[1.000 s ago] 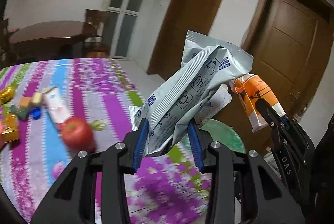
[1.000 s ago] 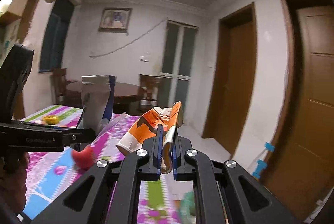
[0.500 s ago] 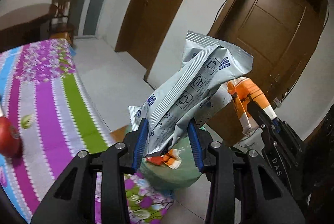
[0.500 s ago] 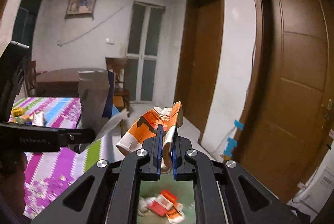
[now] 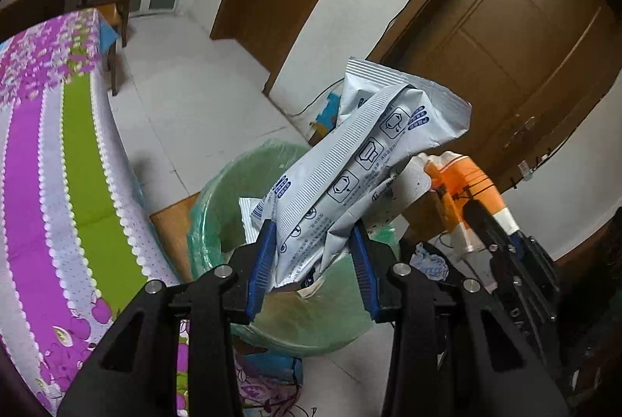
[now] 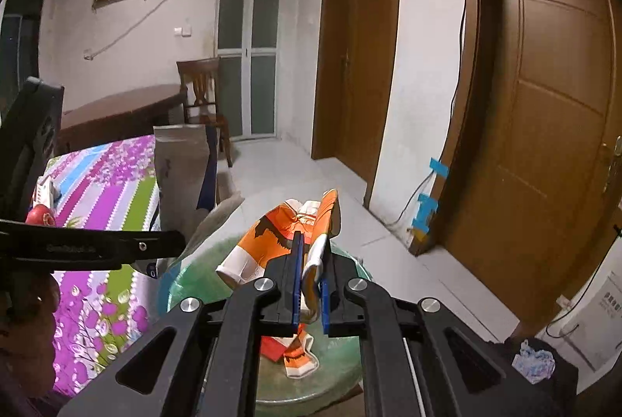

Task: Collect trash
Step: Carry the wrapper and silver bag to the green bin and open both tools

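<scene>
The left tongs [image 5: 315,257] grip a silver wrapper [image 5: 369,160] above the green-lined bin [image 5: 217,199], just past the surface edge [image 5: 116,199]. The right tongs [image 6: 310,284] are closed on an orange wrapper [image 6: 280,234] over the same bin; free floor [image 5: 182,106] lies behind it.

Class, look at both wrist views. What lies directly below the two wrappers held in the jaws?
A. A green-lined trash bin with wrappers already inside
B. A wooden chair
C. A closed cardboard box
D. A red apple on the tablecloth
A: the silver wrapper and the orange wrapper hang over the green-lined trash bin, where a red-and-orange wrapper already lies.
</scene>
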`<state>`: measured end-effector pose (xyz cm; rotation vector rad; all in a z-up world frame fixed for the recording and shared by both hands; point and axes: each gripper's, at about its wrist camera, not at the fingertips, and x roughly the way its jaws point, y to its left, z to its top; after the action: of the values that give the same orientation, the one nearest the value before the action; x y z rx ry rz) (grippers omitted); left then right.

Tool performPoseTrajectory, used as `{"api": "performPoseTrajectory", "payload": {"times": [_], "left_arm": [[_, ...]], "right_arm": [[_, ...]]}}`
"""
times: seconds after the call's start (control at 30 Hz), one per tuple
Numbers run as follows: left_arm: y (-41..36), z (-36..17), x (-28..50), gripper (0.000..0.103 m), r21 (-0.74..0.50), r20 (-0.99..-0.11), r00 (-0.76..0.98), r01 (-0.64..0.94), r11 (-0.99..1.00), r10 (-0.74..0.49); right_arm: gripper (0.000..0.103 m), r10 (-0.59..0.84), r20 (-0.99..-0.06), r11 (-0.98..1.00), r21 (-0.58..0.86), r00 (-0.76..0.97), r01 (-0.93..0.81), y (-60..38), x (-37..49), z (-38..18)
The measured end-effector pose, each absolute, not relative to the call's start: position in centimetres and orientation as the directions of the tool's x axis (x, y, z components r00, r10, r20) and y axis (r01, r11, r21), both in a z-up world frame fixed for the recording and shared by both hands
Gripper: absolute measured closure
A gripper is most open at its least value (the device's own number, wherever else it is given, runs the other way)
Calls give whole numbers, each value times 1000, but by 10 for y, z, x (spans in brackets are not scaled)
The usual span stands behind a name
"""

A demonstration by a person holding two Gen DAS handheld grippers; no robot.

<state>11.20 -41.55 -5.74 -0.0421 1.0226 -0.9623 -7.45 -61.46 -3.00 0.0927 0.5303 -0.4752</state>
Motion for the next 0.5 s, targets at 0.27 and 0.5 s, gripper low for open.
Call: {"api": "performPoseTrajectory", "payload": {"times": [0.27,0.5], "left_arm": [[-416,-69,116,66,-440,-722,158,647,623,-674],[-424,-64,112,65,-428,-723,167,653,625,-670]], "right_arm": [[95,-402,-532,888,-27,745,460,-614,-67,-46],[95,-399,-537,888,-26,743,458,-612,-60,-43]]}}
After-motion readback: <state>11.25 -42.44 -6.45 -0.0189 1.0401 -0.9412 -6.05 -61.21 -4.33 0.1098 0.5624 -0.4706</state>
